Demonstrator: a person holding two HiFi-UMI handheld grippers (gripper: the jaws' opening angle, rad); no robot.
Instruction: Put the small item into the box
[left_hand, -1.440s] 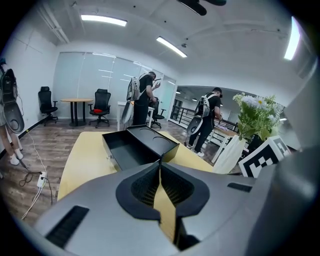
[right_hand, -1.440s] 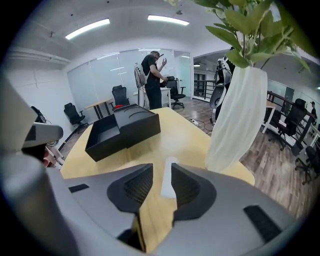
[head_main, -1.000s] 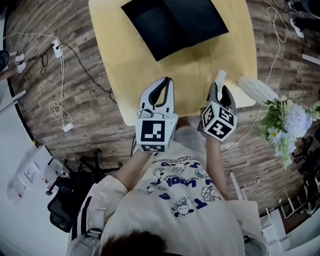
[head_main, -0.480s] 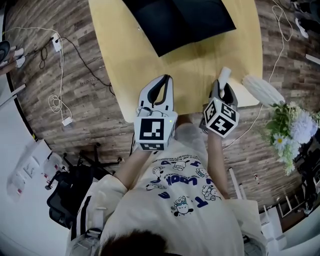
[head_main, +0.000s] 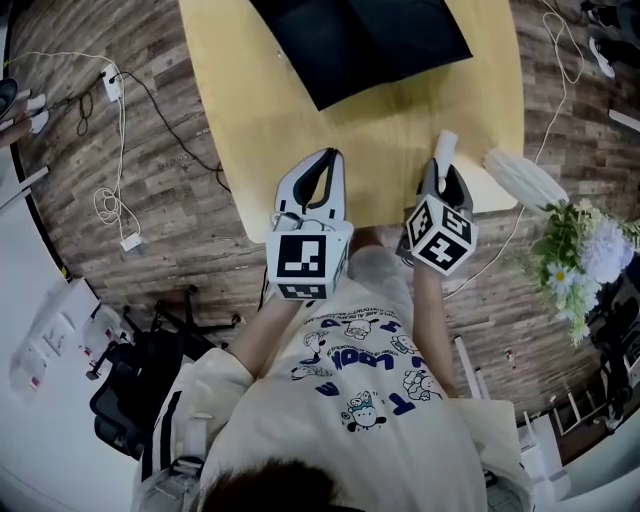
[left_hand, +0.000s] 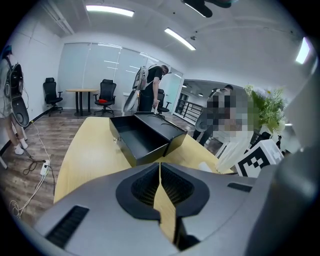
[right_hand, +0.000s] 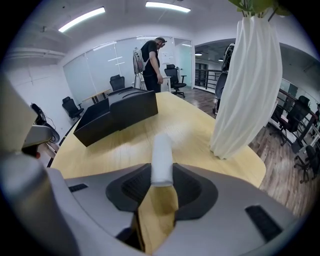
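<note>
A small white roll (right_hand: 161, 155) lies on the yellow table (head_main: 270, 130) near its front right edge, with its near end between my right gripper's (right_hand: 161, 174) pads. Those jaws have just been closing, and they now touch the roll (head_main: 444, 148) on both sides. The right gripper (head_main: 441, 166) points steeply down. To its left, my left gripper (head_main: 333, 157) hovers over the table's front edge, shut and empty (left_hand: 160, 167). The open black box (head_main: 370, 40) stands at the table's far side, also visible in the gripper views (left_hand: 142, 140) (right_hand: 117, 117).
A white ribbed vase (head_main: 520, 178) (right_hand: 250, 90) with flowers (head_main: 585, 255) stands just right of the right gripper. Cables and a power strip (head_main: 115, 150) lie on the wooden floor at left. A person (right_hand: 152, 60) stands far behind the table.
The head view has shifted slightly. Both grippers and the white roll keep their places at the table's front edge.
</note>
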